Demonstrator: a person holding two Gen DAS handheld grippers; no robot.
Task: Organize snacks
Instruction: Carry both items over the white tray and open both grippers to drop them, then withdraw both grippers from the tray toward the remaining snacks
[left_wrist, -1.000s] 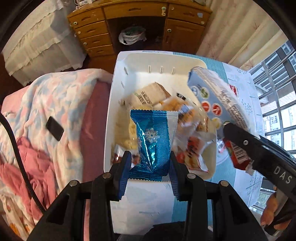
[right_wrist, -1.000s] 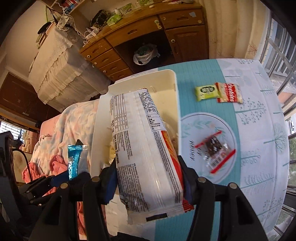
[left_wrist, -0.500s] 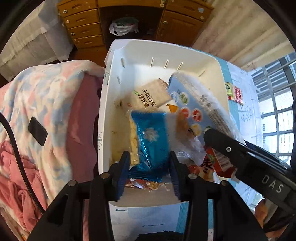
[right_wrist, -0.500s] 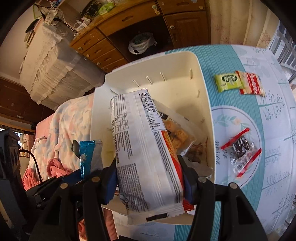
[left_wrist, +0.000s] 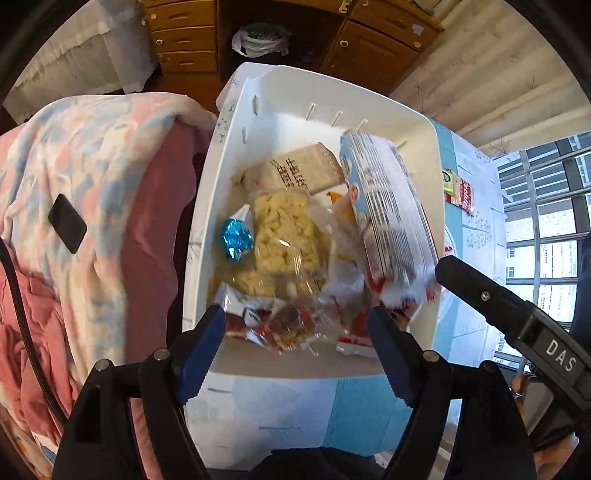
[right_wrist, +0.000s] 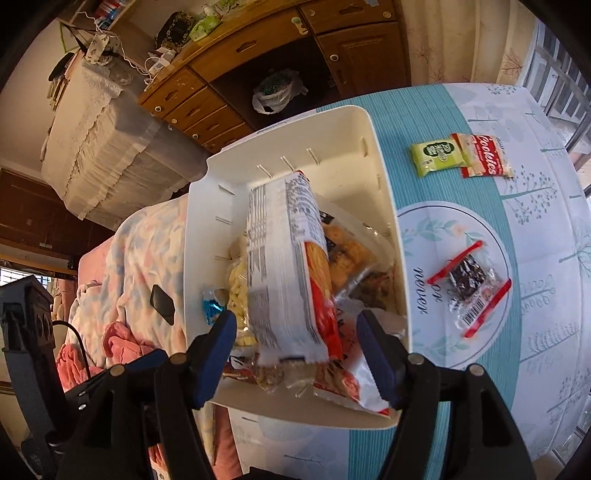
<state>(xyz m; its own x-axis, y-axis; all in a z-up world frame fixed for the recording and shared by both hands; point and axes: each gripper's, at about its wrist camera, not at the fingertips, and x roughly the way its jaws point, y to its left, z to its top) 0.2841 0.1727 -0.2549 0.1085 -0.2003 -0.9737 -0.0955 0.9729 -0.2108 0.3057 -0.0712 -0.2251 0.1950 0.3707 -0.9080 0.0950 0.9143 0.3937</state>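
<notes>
A white bin (left_wrist: 207, 206) on the table holds several snack packs. The blue foil packet (left_wrist: 236, 240) lies loose at the bin's left side, beside a clear bag of pale puffs (left_wrist: 284, 236). My left gripper (left_wrist: 295, 332) hangs over the bin's near edge, its jaws opening with nothing between them. The big white snack bag (right_wrist: 284, 277) stands tilted inside the bin (right_wrist: 384, 184), blurred. My right gripper (right_wrist: 297, 347) straddles the bag's lower end, jaws opening, with a gap between each pad and the bag. On the tablecloth lie a green packet (right_wrist: 436, 155), a red cookie packet (right_wrist: 484, 155) and a clear red-striped packet (right_wrist: 469, 284).
A seat draped in a pink and blue blanket (left_wrist: 110, 184), with a black phone (left_wrist: 66, 229) on it, adjoins the bin's left side. A wooden desk with drawers (right_wrist: 266, 55) and a plastic bag (right_wrist: 277, 92) under it stand beyond. Windows (left_wrist: 546, 221) are at the right.
My left gripper opened and the blue foil packet dropped from it into the bin. My right gripper lowered the big white bag into the bin and its jaws came off the bag.
</notes>
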